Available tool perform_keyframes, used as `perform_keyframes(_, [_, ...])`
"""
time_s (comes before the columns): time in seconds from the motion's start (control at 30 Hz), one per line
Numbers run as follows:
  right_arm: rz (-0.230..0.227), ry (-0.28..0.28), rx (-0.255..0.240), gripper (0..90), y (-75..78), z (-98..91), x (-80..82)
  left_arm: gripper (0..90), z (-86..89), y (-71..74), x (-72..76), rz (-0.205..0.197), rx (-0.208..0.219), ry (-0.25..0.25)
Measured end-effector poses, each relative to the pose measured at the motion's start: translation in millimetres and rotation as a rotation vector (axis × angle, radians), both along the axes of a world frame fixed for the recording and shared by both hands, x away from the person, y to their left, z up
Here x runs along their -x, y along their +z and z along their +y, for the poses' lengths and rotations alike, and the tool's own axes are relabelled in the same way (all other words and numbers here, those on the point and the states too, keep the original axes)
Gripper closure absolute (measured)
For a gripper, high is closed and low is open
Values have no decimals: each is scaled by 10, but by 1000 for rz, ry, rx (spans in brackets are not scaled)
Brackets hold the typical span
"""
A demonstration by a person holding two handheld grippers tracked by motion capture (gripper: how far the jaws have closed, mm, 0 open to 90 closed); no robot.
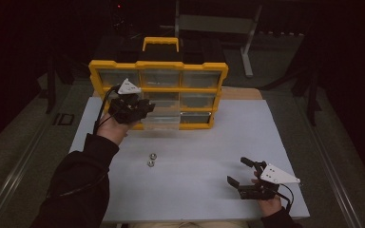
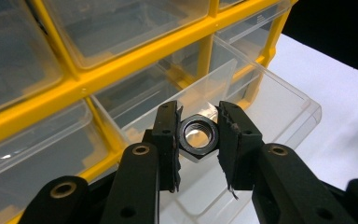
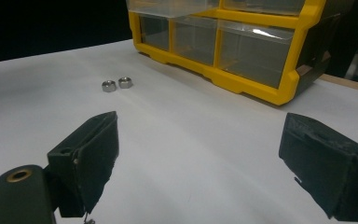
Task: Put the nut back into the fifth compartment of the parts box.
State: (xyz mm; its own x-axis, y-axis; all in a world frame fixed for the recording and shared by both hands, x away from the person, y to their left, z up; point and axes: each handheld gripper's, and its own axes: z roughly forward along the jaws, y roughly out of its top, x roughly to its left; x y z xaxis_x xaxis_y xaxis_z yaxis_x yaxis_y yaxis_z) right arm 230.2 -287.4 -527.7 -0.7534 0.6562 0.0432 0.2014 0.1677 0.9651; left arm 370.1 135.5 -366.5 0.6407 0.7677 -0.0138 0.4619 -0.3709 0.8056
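L claw at organizer.

Black grippers w/ brass rivets, grey triangular top plates, black cables; black sleeves.

I see the white surface lying open between my claws, with two loose nuts near its middle. The yellow organizer walls off the far side, its pulled-out drawer jutting forward.

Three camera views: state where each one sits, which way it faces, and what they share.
High view: above the table, looking forward and down at the yellow drawer cabinet; forearms, left gripper and right gripper show.
Left gripper view: looks along its jaws, shut on a steel hex nut above the pulled-out clear drawer.
Right gripper view: low over the white table, open jaws.
Shared: cabinet, two loose nuts.
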Motion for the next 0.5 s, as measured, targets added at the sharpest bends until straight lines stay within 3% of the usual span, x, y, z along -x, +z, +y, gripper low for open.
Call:
perform_keyframes(0.2, [2,0,0,121,-2,2,-1,687,-56,-18,-29,21,-12,2])
perform_keyframes(0.23, [3,1,0,121,-4,1,-3,687,-82,-20,-61,50,-12,2])
perform_keyframes(0.33, [4,1,1,121,-3,2,-1,687,-107,-19,-95,80,-25,15])
perform_keyframes(0.5, [6,4,2,121,-4,3,-2,687,-136,-22,-129,107,-45,25])
